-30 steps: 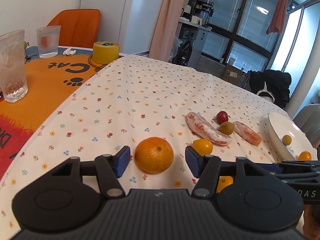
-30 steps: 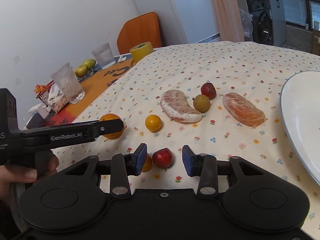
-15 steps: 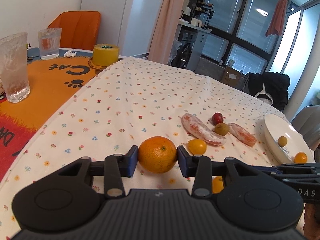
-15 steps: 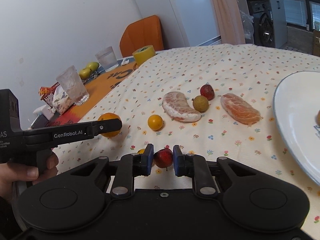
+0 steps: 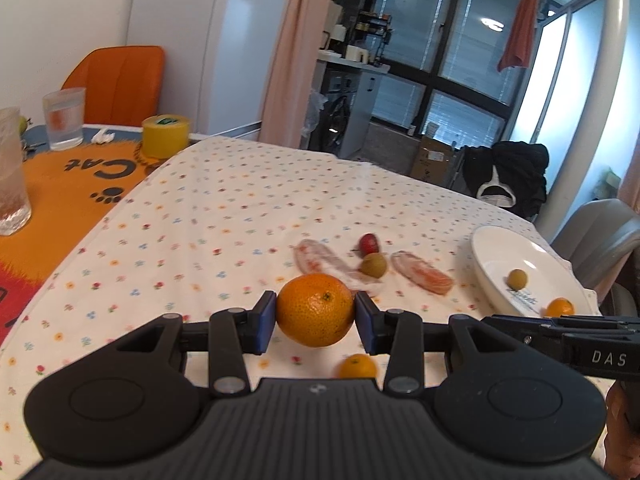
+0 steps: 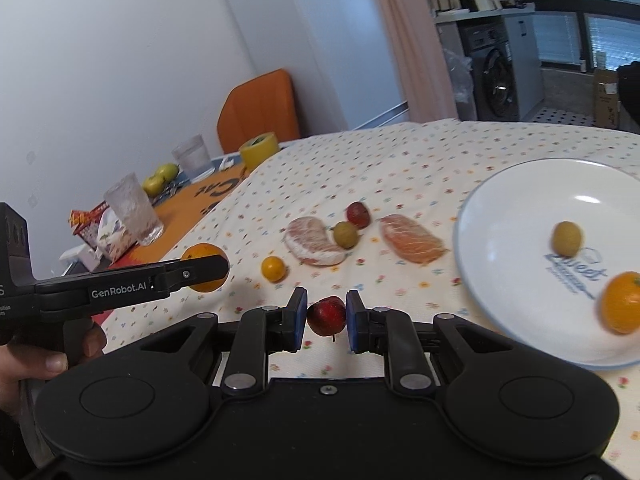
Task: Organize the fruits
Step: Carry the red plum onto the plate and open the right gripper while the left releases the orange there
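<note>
We're seeing the orange (image 5: 315,309) sitting between the left gripper (image 5: 315,322)'s pads, above the tablecloth (image 5: 224,216). The small apple (image 6: 327,315) is sitting between the right gripper (image 6: 326,318)'s pads. The plate (image 6: 520,288) is lying to the right, holding two fruits. Two peeled segments (image 6: 314,242) are lying behind, two small fruits between them.

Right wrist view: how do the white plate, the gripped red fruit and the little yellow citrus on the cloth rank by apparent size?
1. White plate, clearly largest.
2. Red fruit in the right gripper, though nearness inflates it.
3. Yellow citrus, slightly smaller-looking; true order unsure.
</note>
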The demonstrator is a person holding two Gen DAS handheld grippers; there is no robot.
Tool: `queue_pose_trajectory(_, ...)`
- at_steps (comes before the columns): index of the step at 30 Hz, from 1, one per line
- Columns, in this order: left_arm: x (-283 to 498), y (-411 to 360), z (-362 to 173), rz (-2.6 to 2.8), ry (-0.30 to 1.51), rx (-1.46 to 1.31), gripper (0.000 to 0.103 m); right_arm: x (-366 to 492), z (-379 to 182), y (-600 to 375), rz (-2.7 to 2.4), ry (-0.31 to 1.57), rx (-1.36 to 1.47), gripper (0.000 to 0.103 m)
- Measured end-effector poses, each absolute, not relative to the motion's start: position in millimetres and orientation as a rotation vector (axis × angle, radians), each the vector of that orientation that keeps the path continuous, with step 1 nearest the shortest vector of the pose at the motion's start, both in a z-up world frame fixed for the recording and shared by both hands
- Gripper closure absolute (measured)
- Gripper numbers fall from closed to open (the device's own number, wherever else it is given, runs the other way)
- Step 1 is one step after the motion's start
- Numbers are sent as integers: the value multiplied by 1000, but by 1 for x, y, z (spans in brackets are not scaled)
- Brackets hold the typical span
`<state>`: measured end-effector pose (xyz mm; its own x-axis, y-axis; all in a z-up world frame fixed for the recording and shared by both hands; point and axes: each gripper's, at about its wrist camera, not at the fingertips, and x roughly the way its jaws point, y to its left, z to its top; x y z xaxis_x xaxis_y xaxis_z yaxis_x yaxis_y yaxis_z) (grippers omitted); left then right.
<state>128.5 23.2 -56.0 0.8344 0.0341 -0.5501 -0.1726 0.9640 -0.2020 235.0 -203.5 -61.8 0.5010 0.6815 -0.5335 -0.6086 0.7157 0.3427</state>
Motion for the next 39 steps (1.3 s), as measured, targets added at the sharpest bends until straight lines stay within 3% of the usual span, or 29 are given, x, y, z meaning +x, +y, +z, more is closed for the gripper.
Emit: queue_pose_trajectory(39, 170, -83, -45, -40, 589, -137, 62, 247, -71, -306, 565, 624, 224, 84)
